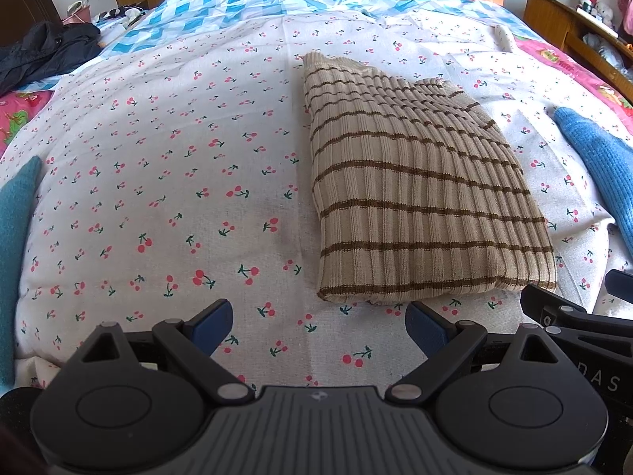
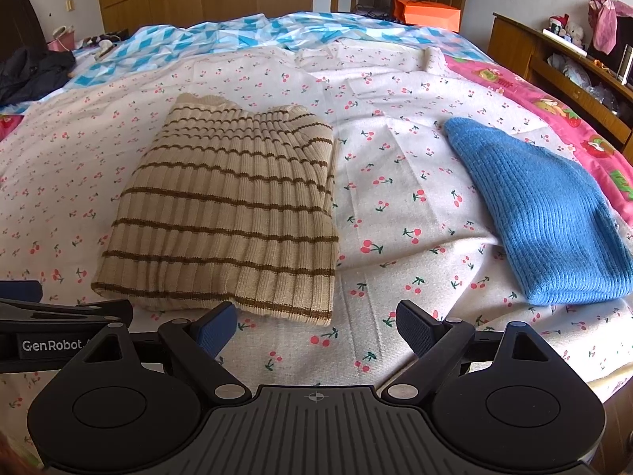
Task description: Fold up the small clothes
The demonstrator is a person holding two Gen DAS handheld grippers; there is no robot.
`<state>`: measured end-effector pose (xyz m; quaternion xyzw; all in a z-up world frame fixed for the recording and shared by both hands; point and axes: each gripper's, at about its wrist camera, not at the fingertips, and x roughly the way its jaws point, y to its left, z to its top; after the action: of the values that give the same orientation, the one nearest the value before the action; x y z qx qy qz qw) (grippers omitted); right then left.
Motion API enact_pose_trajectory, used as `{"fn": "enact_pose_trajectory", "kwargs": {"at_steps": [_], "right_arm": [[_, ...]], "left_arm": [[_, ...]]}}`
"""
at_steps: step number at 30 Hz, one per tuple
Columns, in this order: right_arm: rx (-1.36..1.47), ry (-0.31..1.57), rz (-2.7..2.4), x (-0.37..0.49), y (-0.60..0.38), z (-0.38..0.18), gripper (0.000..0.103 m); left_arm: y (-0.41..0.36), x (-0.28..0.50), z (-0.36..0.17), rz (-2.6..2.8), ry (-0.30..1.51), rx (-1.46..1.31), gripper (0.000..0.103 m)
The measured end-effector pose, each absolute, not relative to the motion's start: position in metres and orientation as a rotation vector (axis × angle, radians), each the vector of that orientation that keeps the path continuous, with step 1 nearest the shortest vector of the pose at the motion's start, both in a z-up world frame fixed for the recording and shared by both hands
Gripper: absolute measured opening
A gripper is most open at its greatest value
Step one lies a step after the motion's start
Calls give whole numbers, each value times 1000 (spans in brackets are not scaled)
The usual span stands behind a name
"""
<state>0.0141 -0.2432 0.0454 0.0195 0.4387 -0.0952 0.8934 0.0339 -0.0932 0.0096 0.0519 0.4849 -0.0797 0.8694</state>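
I take the striped knit [image 2: 225,213] as my landmark; it lies folded into a rough rectangle on the cherry-print sheet [image 2: 395,206], long axis running away from me toward the far side of the bed, its near hem just ahead of both tools; my left gripper [image 1: 318,326] has its jaws spread wide and holds nothing, and the knit sits ahead and to its right, the near left corner just beyond the right fingertip; my right gripper [image 2: 316,326] is likewise spread and empty, with the knit ahead and to its left, the hem just past the left fingertip; I judge the two about equally near, one on each side of the hem; neither touches the cloth. To the right of the knit, apart from it with bare sheet between, lies a blue knit [image 2: 546,213], which I take to be the next piece; a teal cloth [image 1: 16,237] shows well to the knit's left; beyond it are a blue diamond-print cover [image 2: 237,35] and a dark garment [image 1: 43,51] at the far left. Nothing lies between either gripper and the hem.
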Motion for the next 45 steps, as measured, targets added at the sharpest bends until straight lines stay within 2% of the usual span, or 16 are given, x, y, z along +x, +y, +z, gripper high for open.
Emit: {"fn": "enact_pose_trajectory", "kwargs": {"at_steps": [45], "right_arm": [[62, 907, -194, 11, -245, 44, 89]], "left_arm": [[-95, 32, 10, -163, 1001, 123, 98]]}}
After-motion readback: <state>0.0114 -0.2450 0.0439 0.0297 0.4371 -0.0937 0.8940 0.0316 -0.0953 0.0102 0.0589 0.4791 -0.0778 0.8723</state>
